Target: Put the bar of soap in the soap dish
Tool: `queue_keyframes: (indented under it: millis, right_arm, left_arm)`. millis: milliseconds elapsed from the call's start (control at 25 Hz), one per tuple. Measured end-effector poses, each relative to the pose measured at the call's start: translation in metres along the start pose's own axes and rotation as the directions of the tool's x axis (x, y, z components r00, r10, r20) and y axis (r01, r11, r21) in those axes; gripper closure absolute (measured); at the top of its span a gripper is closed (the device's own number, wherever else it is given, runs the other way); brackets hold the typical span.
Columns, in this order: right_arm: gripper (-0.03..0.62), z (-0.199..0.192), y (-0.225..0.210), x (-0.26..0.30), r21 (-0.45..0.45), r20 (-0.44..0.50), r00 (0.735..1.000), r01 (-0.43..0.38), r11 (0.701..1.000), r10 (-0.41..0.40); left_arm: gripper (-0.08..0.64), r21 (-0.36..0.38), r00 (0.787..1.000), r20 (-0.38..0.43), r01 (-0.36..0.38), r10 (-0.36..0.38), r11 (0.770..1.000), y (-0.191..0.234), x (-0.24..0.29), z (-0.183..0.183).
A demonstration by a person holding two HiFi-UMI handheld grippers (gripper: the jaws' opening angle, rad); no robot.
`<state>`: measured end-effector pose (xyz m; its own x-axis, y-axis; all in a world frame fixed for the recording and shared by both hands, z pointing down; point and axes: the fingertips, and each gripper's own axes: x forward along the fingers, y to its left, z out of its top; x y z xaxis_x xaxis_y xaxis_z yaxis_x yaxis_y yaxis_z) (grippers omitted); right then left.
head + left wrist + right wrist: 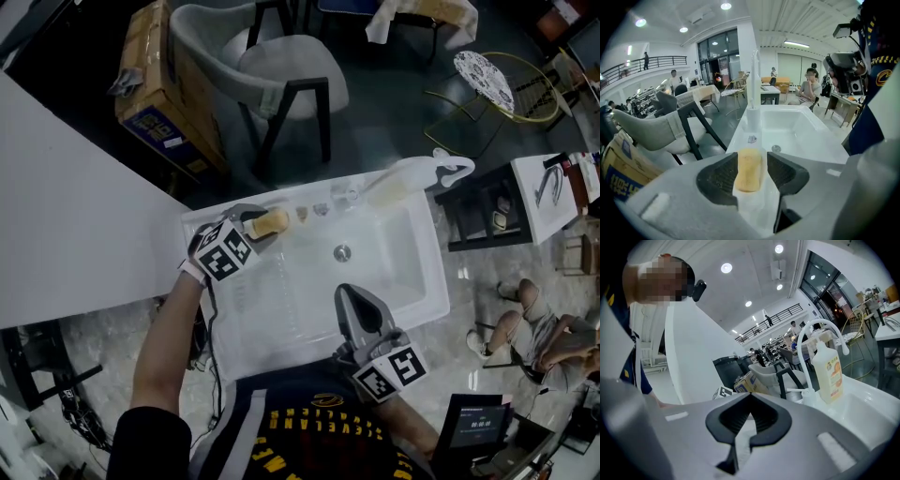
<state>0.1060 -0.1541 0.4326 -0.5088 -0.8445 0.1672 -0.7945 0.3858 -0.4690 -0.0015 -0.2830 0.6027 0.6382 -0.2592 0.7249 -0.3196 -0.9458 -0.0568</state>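
Observation:
A yellowish bar of soap (275,222) (749,172) sits between the jaws of my left gripper (263,228) (749,161), which is shut on it. It hangs over the back left corner of the white sink (427,281), just above the rim. Small pale items (303,214) stand along that back rim to the right of the soap; I cannot tell which one is the soap dish. My right gripper (346,292) (750,397) is shut with nothing in it, over the sink's front edge close to my body.
The basin has a drain (343,251) in the middle. A bottle with an orange label (827,367) and a white faucet (452,169) stand at the back right. A grey chair (281,70) and a cardboard box (157,89) stand behind the sink, and a white wall (66,225) runs along the left.

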Motion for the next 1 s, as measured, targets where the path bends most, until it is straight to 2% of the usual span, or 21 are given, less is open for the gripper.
queue_keyframes:
  millis: [200, 400, 560, 720, 840, 1000]
  right_arm:
    - [0.589, 0.003, -0.002, -0.003, -0.003, 0.011, 1.0, -0.004, 1.0, 0.004]
    - [0.589, 0.005, -0.002, -0.004, -0.009, 0.01, 1.0, -0.01, 1.0, 0.01]
    - [0.589, 0.005, -0.004, -0.004, -0.019, 0.005, 1.0, -0.009, 1.0, 0.009]
    - [0.589, 0.008, -0.004, -0.004, -0.027, 0.011, 1.0, -0.017, 0.999, 0.017]
    - [0.589, 0.01, -0.002, -0.002, -0.032, 0.015, 0.999, -0.031, 0.999, 0.032]
    - [0.589, 0.01, 0.003, 0.001, -0.04, 0.016, 0.999, -0.051, 0.998, 0.051]
  left_arm:
    - [0.359, -0.045, 0.992, 0.124, -0.02, 0.026, 0.999, -0.012, -0.024, 0.029]
    - [0.359, -0.124, 0.965, 0.254, -0.029, 0.06, 0.992, -0.031, -0.056, 0.059]
    - [0.359, -0.145, 0.946, 0.304, -0.069, 0.111, 0.987, -0.05, -0.074, 0.075]
    - [0.359, -0.207, 0.914, 0.375, -0.082, 0.157, 0.975, -0.069, -0.092, 0.093]
    - [0.36, -0.224, 0.895, 0.403, -0.104, 0.189, 0.969, -0.082, -0.104, 0.102]
    - [0.36, -0.272, 0.87, 0.445, -0.096, 0.214, 0.957, -0.101, -0.118, 0.109]
